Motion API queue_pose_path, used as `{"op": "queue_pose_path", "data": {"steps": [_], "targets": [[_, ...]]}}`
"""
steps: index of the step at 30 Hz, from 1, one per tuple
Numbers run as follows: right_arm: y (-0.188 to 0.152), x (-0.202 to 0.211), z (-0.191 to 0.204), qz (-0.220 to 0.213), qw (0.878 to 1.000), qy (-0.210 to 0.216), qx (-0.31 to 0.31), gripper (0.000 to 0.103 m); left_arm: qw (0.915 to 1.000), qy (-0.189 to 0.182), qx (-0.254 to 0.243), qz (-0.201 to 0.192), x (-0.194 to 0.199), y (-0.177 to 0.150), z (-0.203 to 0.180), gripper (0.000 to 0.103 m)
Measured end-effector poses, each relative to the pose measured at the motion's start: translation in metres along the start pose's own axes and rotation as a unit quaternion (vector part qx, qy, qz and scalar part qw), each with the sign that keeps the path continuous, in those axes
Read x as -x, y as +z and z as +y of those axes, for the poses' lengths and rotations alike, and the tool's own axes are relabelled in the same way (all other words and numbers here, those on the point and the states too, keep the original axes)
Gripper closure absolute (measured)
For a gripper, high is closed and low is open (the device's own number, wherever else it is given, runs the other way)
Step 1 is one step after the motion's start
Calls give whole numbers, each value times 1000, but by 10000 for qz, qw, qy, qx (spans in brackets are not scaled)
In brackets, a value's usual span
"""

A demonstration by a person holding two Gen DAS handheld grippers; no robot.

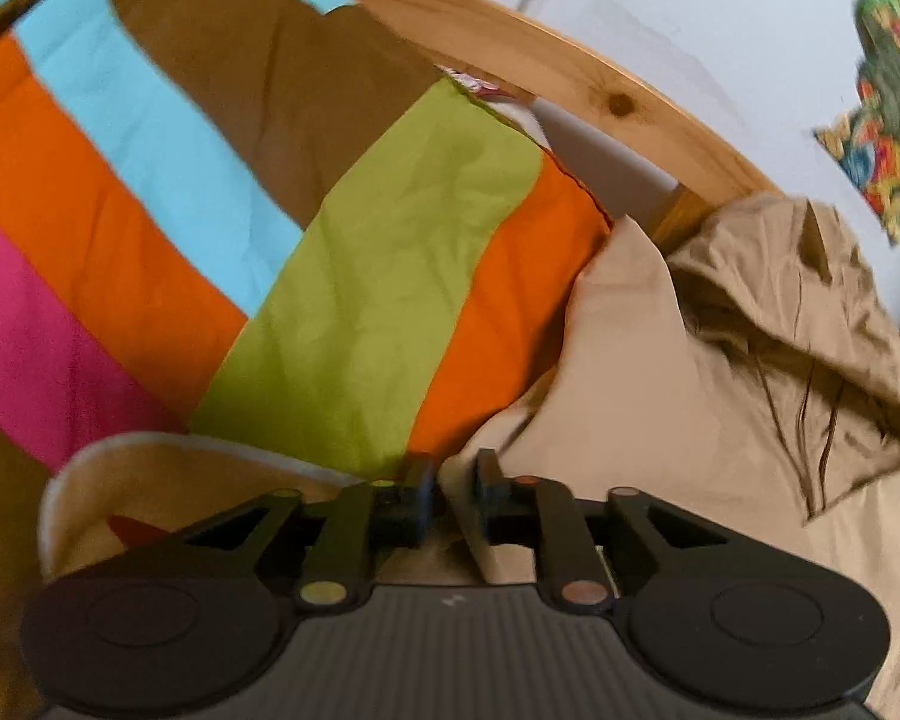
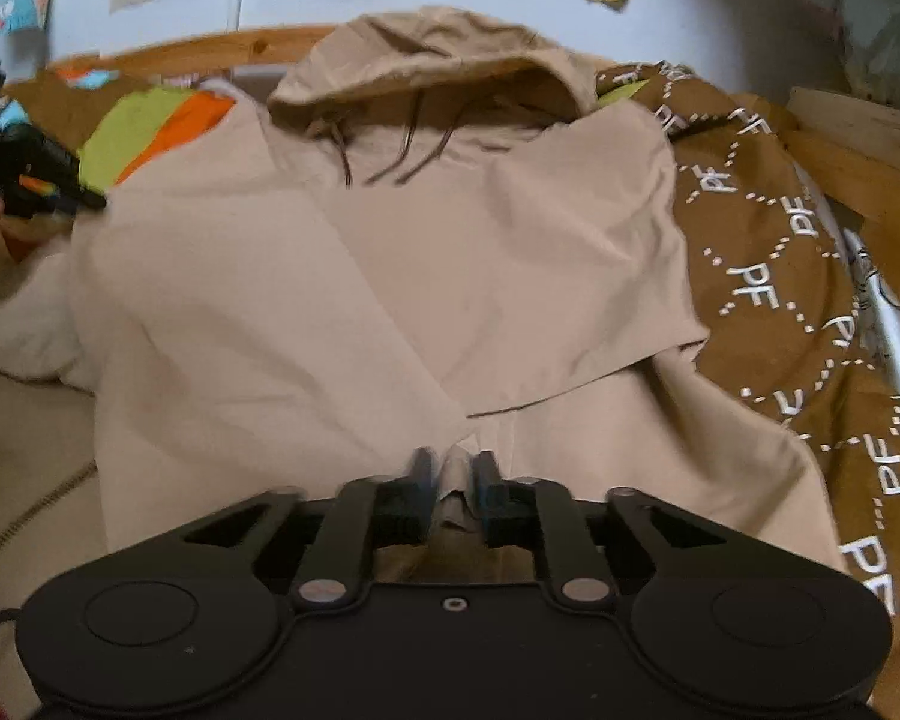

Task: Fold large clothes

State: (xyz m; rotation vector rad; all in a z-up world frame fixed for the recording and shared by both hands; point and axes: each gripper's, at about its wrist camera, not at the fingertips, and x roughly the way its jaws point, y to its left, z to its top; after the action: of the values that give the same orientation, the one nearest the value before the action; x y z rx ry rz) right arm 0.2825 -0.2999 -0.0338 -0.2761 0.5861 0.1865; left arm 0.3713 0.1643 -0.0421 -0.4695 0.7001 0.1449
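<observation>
While the beige hoodie (image 2: 390, 276) lies across the bed (image 1: 600, 78), hood toward the headboard, both the left tool (image 1: 455, 495) and right tool (image 2: 455, 489) pinch its fabric; beside it, a brown cloth (image 2: 768, 276) repeats "PF".

I see a bed (image 1: 618, 93) with a wooden frame that runs along a pale wall. On the bed lies a quilt (image 1: 150, 180) with big stripes of pink, orange, blue, green and brown. My tan hoodie (image 2: 390, 276) lies spread out on top of it, with the hood up near the wooden frame and the strings hanging down on the chest. One sleeve is folded across the front. On my right side a brown cloth (image 2: 768, 276) with white "PF" letters lies on the bed, just beside the hoodie and partly under it.
</observation>
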Motion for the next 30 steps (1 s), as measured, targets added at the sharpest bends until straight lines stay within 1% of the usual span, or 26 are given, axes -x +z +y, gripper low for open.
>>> {"op": "queue_pose_path", "data": {"steps": [1, 2, 3, 4, 5, 6, 7, 8, 9, 10, 11, 14, 16, 19, 21, 23, 25, 27, 28, 29, 30], "targets": [[0, 6, -2, -81, 10000, 41, -9, 68, 10000, 60, -53, 11, 6, 0, 0, 67], [0, 13, -3, -145, 9999, 67, -1, 63, 9999, 84, -80, -12, 15, -2, 2, 61], [-1, 20, -4, -208, 9998, 75, 9, 60, 9999, 114, -80, -66, 24, -3, 5, 51], [-3, 28, -3, -254, 9996, 91, 21, 55, 9998, 153, -67, -110, 33, -4, 7, 46], [-5, 35, -3, -273, 9996, 111, 34, 47, 9998, 144, -61, -116, 44, -6, 10, 44], [-8, 43, -2, -280, 9995, 130, 52, 43, 9999, 60, -98, -83, 57, -8, 13, 41], [-11, 51, 0, -292, 9994, 169, 94, 36, 9998, -25, -177, -54, 68, -12, 14, 35], [-13, 59, 4, -306, 9992, 211, 164, 30, 9996, -51, -264, -40, 76, -14, 14, 31], [-16, 67, 8, -333, 9988, 248, 265, 27, 9992, -53, -391, -44, 90, -20, 14, 23], [-19, 76, 13, -362, 9983, 260, 382, 21, 9986, -62, -520, -40, 104, -27, 14, 16], [-21, 84, 17, -395, 9977, 263, 490, 16, 9976, -95, -684, -20, 119, -37, 14, 14], [-33, 109, 34, -426, 9944, 348, 901, 7, 9922, -184, -1233, 90, 155, -64, 10, 10], [-41, 121, 44, -348, 9916, 324, 1200, 6, 9859, -230, -1655, 56, 180, -86, 7, 4], [-53, 134, 55, -95, 9881, 251, 1512, 4, 9769, -245, -2125, 35, 199, -118, 1, 3], [-63, 139, 62, 91, 9845, 214, 1737, 3, 9695, -371, -2411, 244, 200, -136, -5, 3], [-73, 136, 69, 337, 9797, 43, 1974, 3, 9582, -474, -2778, 488, 196, -150, -14, 4], [-81, 129, 70, 545, 9774, -113, 2038, 3, 9391, -478, -3370, 474, 196, -163, -24, 3], [-85, 122, 68, 685, 9783, -276, 1934, 3, 9165, -427, -3955, 435, 197, -178, -32, 3], [-86, 119, 67, 739, 9782, -336, 1911, 2, 9099, -361, -4104, 486, 195, -182, -35, 3], [-87, 117, 66, 764, 9776, -396, 1921, 1, 9052, -295, -4203, 553, 193, -187, -35, 3], [-87, 116, 65, 790, 9762, -488, 1959, 1, 9029, -259, -4250, 585, 192, -191, -35, 3]]}}
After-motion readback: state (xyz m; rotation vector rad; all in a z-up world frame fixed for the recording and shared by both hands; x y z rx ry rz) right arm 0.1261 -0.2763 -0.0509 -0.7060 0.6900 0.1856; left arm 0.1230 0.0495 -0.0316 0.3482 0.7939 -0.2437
